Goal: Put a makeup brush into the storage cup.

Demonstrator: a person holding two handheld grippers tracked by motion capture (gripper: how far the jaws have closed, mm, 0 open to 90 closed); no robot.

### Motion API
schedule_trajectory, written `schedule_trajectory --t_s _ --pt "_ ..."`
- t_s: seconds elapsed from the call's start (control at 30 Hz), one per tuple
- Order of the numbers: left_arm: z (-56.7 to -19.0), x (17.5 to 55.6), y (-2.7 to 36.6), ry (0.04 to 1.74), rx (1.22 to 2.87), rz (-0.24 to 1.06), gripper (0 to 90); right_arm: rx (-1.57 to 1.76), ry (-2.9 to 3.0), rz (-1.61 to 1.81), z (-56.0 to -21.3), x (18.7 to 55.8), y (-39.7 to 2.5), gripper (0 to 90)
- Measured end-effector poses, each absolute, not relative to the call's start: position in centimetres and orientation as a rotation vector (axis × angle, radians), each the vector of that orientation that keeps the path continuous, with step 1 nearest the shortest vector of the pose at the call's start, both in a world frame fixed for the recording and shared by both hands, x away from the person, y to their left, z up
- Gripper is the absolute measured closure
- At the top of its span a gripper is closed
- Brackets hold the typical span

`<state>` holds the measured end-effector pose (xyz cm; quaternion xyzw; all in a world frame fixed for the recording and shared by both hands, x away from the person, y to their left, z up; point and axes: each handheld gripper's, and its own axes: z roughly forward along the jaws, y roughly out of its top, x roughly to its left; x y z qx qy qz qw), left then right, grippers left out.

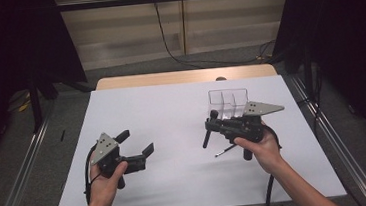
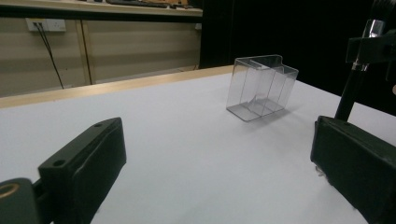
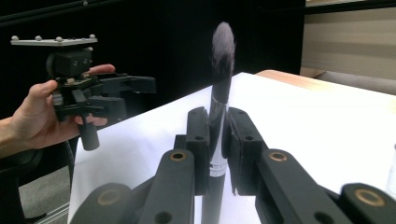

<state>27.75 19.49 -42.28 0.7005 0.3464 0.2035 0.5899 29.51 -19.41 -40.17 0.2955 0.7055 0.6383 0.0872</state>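
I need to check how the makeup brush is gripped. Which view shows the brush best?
The right gripper view: the makeup brush stands close up between the right gripper's shut jaws, bristles up. The high view shows it small and dark. In the left gripper view just part of its handle appears at the right edge.

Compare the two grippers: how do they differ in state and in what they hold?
The right gripper has its fingers shut on a makeup brush; the left gripper has its fingers spread wide and holds nothing. The right gripper sits close to the clear box; the left gripper is far from it. Both are black, hand-held, above the white table.
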Motion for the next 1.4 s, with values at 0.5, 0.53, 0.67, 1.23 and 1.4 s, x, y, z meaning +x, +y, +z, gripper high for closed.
schedule_trajectory --t_s 0.5,0.53,0.67,1.23,1.4 --pt "-43.3 26.5 22.6 0.877 1.631 0.573 3.3 0.951 2.055 1.828 -39.8 29.7 -22.4 80.1" --pt "-43.4 26.4 22.8 0.883 1.637 0.582 3.5 0.957 2.049 1.826 -39.7 29.7 -22.6 80.1" --pt "-43.4 25.9 23.5 0.908 1.617 0.571 3.9 0.975 2.026 1.804 -39.4 29.7 -23.7 80.0" --pt "-44.0 24.2 25.4 0.907 1.612 0.583 3.8 1.038 1.934 1.739 -38.1 31.3 -26.6 80.0" --pt "-43.8 23.8 25.4 0.911 1.605 0.578 3.6 1.058 1.896 1.733 -37.8 31.6 -27.4 80.0"
